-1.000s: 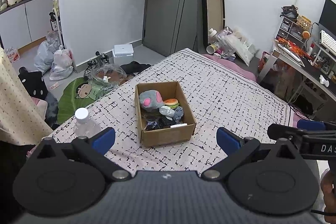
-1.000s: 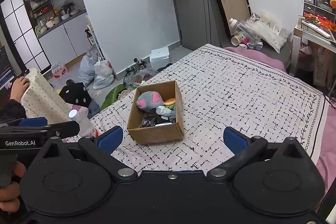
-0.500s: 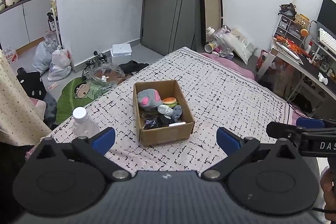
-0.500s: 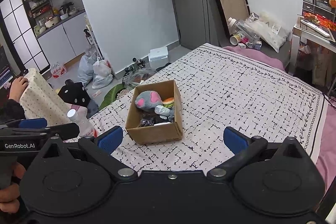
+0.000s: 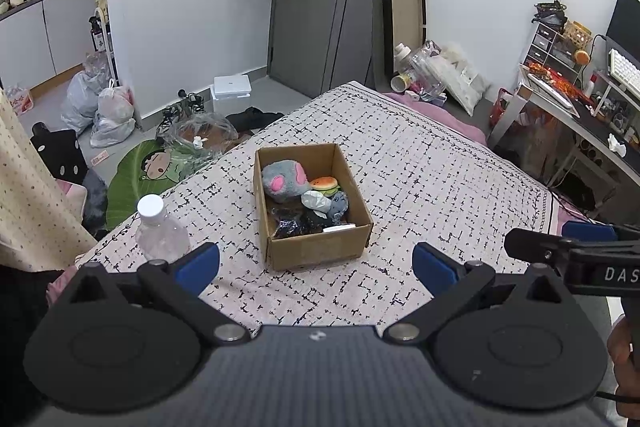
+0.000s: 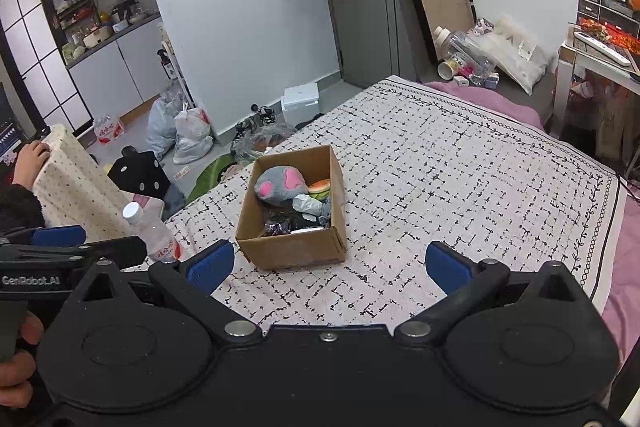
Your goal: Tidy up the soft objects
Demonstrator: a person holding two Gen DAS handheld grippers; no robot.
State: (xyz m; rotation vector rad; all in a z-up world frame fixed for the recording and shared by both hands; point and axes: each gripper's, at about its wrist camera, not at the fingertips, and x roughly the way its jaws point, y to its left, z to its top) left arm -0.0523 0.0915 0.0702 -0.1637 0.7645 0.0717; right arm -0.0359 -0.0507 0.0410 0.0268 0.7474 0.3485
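Observation:
A cardboard box (image 5: pixel 320 251) stands on the patterned bedspread (image 5: pixel 420 179); it also shows in the right wrist view (image 6: pixel 296 251). Inside lie a grey plush with pink patches (image 5: pixel 284 181) (image 6: pixel 280 185), a small burger toy (image 5: pixel 325 183) (image 6: pixel 319 187), a grey-blue soft toy (image 5: pixel 338 205) and dark crumpled items (image 5: pixel 298 225). My left gripper (image 5: pixel 316 267) is open and empty, held above the bed short of the box. My right gripper (image 6: pixel 330 265) is open and empty, also short of the box. Each gripper shows at the other view's edge.
A clear plastic bottle with a white cap (image 5: pixel 160 229) (image 6: pixel 150 231) stands on the bed's left edge. A dotted cream cloth (image 6: pixel 76 187) hangs at far left. Bags and clutter cover the floor (image 5: pixel 108 111). A desk (image 5: pixel 580 115) stands to the right.
Both grippers have drifted back slightly, so the box sits a little farther off. Both stay open and empty.

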